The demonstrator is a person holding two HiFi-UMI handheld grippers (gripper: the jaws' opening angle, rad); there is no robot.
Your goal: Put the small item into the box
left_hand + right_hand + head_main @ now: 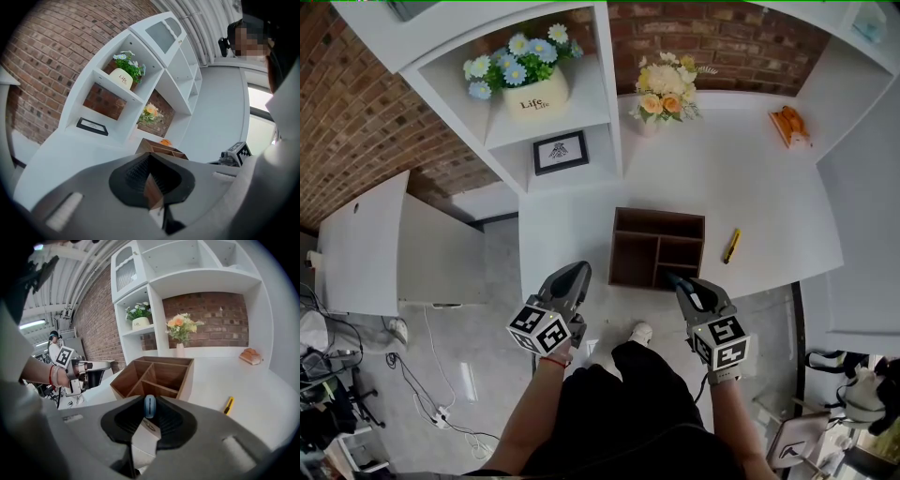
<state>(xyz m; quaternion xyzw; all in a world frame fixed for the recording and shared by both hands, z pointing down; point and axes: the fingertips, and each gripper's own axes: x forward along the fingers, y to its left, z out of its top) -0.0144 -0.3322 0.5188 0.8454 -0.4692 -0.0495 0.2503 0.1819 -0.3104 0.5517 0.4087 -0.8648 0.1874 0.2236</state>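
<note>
A brown wooden box (pixel 657 247) with several open compartments stands near the front edge of the white table (pixel 750 187). In the right gripper view the box (pixel 154 375) lies just ahead of the jaws. My right gripper (pixel 149 409) is shut on a small blue oval item (pixel 149 406), pinched upright at the fingertips. In the head view my right gripper (pixel 674 278) sits just in front of the box's near right corner. My left gripper (pixel 580 271) hovers off the table edge, left of the box; its jaws (pixel 151 182) stand together with nothing between them.
A yellow pen-like item (pixel 731 246) lies on the table right of the box, also seen as the yellow item (pixel 228 405). A vase of orange flowers (pixel 665 92) and an orange object (pixel 790 125) stand at the back. A white shelf unit (pixel 581 112) rises at the left.
</note>
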